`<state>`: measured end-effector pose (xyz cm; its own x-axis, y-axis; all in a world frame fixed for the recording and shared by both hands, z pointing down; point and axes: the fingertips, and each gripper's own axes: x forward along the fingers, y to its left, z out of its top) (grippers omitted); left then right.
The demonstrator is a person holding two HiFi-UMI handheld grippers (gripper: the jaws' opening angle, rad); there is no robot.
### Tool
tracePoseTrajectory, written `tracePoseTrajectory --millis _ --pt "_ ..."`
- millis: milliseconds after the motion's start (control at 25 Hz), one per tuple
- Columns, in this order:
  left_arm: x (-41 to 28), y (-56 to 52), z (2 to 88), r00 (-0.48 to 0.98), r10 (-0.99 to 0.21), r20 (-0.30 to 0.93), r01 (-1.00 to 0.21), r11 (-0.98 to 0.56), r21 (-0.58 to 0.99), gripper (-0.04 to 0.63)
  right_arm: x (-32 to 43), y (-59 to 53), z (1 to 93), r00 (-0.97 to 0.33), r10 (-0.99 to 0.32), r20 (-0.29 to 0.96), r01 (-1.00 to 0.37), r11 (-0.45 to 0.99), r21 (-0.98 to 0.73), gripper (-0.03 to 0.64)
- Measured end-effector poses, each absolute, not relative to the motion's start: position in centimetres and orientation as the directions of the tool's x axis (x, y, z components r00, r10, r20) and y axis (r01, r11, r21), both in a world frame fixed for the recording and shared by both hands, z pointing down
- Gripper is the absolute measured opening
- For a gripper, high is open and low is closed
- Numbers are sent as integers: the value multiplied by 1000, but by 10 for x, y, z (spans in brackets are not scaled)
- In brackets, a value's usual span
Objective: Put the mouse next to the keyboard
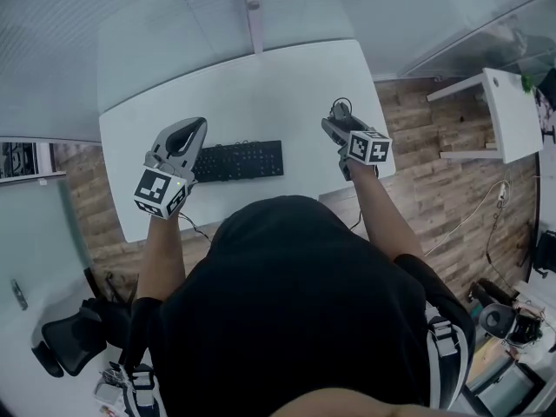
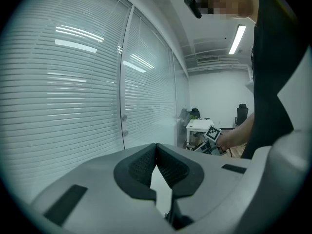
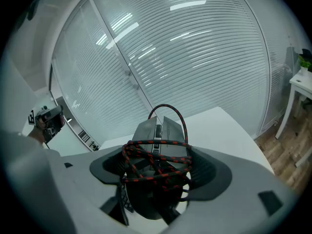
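Our right hand-held gripper (image 3: 158, 172) is clamped on the mouse (image 3: 157, 130), above the table (image 1: 261, 76) at its right edge, well apart from the keyboard (image 1: 241, 161). The cord (image 3: 146, 152) is wound around it, probably against dragging. Our left hand-held gripper (image 2: 156, 152) waits, jaws together and empty.

Table (image 1: 252, 85) seen steeply from overhead, cameras set close behind jaws of left gripper (image 2: 157, 150) and right gripper (image 3: 156, 155), faced toward blinds (image 3: 195, 57) — table shared with the right's.
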<state>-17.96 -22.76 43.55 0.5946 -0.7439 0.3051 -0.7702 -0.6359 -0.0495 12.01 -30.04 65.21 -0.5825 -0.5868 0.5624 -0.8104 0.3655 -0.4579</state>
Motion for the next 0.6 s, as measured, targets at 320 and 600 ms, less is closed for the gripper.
tracePoseTrajectory --millis 320,600 --pt "-179 -226 441 612 -725 317 -749 -660 -62 21 121 -285 685 -555 -558 616 -831 335 -445 400" --pt "-189 -232 452 619 -710 335 -743 -668 -43 23 119 -278 719 -525 -528 667 -851 326 -412 399"
